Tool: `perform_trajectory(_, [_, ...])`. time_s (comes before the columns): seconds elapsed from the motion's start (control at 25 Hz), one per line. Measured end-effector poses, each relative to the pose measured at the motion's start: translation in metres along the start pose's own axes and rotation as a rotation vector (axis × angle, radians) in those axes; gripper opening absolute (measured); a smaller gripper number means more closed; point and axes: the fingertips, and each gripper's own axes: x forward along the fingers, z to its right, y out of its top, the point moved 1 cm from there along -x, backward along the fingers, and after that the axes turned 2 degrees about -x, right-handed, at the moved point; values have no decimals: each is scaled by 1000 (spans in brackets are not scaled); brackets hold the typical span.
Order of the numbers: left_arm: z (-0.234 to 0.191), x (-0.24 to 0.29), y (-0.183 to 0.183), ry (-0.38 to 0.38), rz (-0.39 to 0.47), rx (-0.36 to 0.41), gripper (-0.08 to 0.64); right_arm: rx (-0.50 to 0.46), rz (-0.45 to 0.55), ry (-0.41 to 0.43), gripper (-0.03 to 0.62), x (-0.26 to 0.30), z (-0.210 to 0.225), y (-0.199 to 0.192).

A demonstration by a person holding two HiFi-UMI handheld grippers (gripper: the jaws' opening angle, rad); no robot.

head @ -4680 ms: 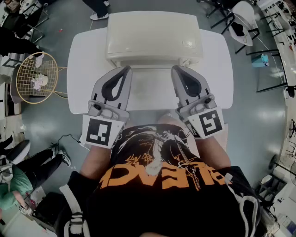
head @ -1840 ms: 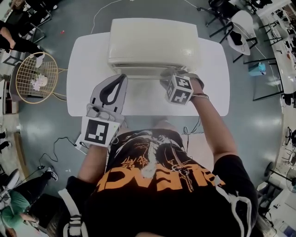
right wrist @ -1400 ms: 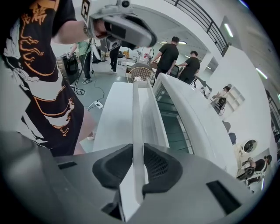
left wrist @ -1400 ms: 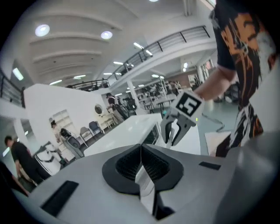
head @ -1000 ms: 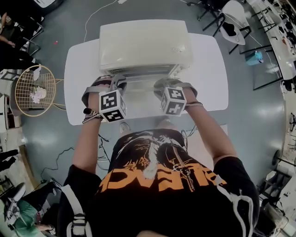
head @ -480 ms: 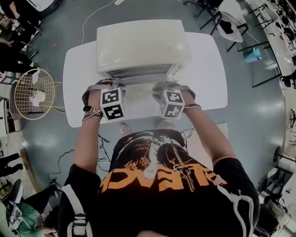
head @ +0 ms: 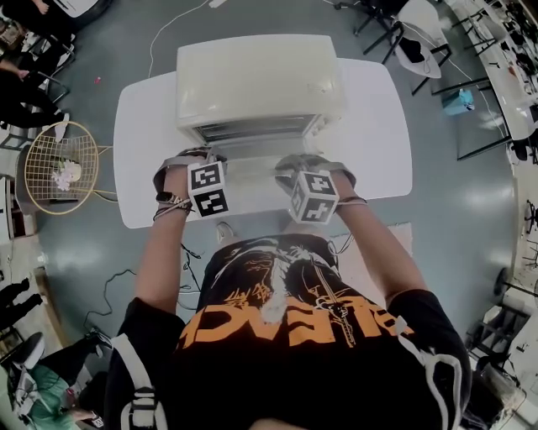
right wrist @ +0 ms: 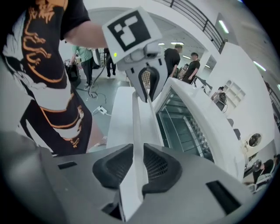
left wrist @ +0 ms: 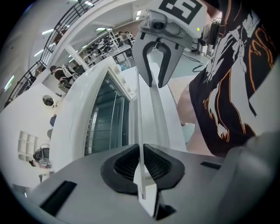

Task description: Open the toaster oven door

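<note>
A cream toaster oven (head: 256,80) stands on a white table (head: 378,126), its door (head: 250,164) tilted partly open toward me. My left gripper (head: 210,161) grips the left end of the door handle (left wrist: 155,113), pads tight on the thin bar. The right gripper (head: 290,166) holds the other end of the door handle (right wrist: 140,118); its jaws are closing with the bar between the pads. From the left gripper (left wrist: 142,164) I see the right gripper (left wrist: 157,57) along the bar; from the right gripper (right wrist: 138,168) I see the left gripper (right wrist: 146,83). Wire racks (right wrist: 183,127) show through the gap.
A round wire basket (head: 57,168) stands on the floor left of the table. Chairs (head: 424,38) and desks sit at the far right. People stand at the room's left edge. A cable (head: 181,21) runs across the floor behind the oven.
Both grippers have drawn slightly toward me with the handle, and the gap at the top of the oven door has widened. Several seconds ago both grippers were off the handle.
</note>
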Motion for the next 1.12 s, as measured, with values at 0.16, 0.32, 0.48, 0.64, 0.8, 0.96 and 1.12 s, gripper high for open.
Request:
perform_trajectory(0.16, [11, 3, -1, -18, -2, 2, 57, 103, 151, -36, 56, -27, 15, 25])
perform_trajectory(0.32, [31, 8, -1, -68, 8, -9, 72, 281, 176, -68, 14, -22, 39, 8])
perform_trajectory(0.48, [50, 12, 2, -102, 36, -35, 81, 316, 76, -17, 14, 2, 21, -24])
perform_trajectory(0.64, [59, 10, 1, -116, 64, -50, 86, 364, 94, 16, 14, 12, 13, -27])
perform_trajectory(0.8, [56, -10, 20, -115, 187, -128, 62, 373, 91, 39, 14, 18, 10, -30])
perform_trajectory(0.96, [42, -32, 36, -94, 325, -234, 52, 376, 73, 71, 14, 29, -3, -35])
perform_trajectory(1.12, [21, -55, 47, -10, 508, -373, 48, 388, 57, 104, 14, 42, -21, -40])
